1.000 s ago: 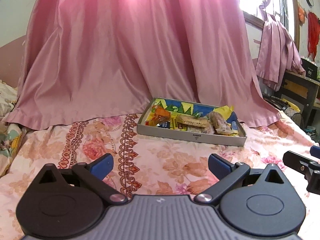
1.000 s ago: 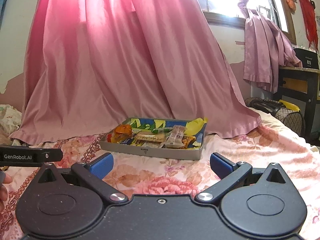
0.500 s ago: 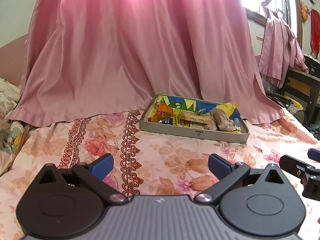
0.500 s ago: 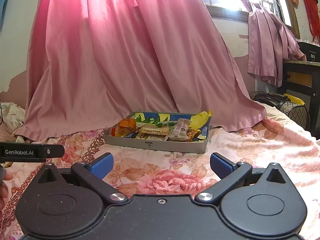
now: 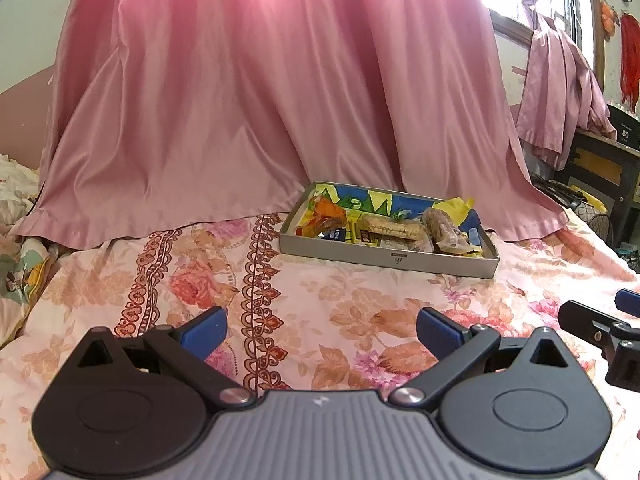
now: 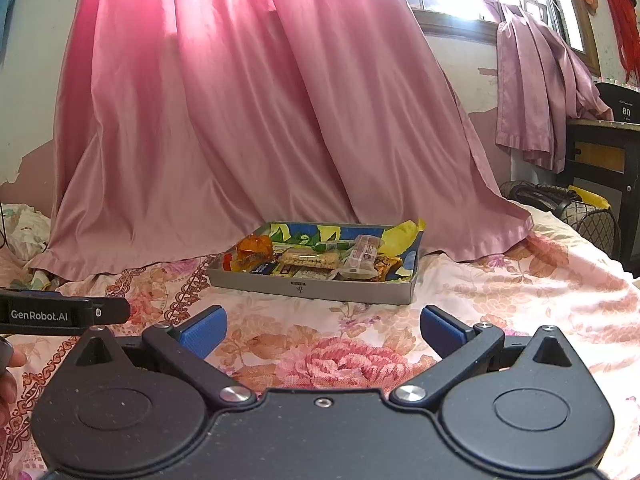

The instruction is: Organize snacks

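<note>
A shallow grey box [image 5: 384,257] holds several wrapped snacks and sits on the floral bedsheet in front of a pink curtain; it also shows in the right wrist view [image 6: 320,286]. Inside are an orange packet [image 6: 254,249], a biscuit pack [image 6: 308,259], a clear wrapped bar [image 6: 362,254] and a yellow wrapper [image 6: 402,232]. My left gripper [image 5: 320,330] is open and empty, well short of the box. My right gripper [image 6: 322,330] is open and empty, also short of the box. Each gripper shows at the edge of the other's view.
The pink curtain [image 5: 256,100] hangs onto the bed right behind the box. A dark cabinet [image 6: 604,160] and a mesh basket [image 6: 592,220] stand at the right past the bed edge. Pillows [image 5: 16,192] lie at the far left.
Both grippers have drifted slightly; the box sits a little lower and farther right in both views. Both jaws stay open and empty.
</note>
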A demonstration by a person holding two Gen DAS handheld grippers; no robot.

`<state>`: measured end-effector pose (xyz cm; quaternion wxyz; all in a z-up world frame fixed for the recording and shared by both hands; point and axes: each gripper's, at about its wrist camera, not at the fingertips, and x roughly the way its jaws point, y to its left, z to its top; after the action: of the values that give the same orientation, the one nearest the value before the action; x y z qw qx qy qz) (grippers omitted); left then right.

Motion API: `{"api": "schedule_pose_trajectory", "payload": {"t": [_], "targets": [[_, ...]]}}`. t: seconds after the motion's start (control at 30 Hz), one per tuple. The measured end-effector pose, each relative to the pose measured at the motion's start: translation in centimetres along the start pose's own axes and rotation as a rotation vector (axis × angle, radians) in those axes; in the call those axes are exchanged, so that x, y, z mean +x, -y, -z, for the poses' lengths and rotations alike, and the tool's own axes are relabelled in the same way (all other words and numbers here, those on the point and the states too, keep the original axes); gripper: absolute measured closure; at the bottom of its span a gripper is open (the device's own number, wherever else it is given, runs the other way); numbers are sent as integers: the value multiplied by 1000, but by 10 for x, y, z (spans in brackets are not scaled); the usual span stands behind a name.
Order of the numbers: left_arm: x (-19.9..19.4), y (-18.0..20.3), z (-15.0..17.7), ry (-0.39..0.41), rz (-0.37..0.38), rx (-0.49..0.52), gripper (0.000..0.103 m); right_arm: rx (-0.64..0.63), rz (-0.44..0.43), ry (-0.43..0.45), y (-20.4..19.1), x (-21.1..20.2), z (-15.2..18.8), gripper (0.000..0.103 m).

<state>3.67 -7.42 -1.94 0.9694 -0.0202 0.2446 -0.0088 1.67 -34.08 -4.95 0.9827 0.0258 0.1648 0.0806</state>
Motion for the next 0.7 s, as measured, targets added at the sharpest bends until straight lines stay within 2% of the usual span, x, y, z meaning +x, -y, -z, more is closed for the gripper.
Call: {"api": "schedule_pose_trajectory", "payload": {"t": [0.7], "targets": [[-1, 1, 2, -11, 5, 3, 0, 2, 0, -8, -1, 1, 3, 1]]}}
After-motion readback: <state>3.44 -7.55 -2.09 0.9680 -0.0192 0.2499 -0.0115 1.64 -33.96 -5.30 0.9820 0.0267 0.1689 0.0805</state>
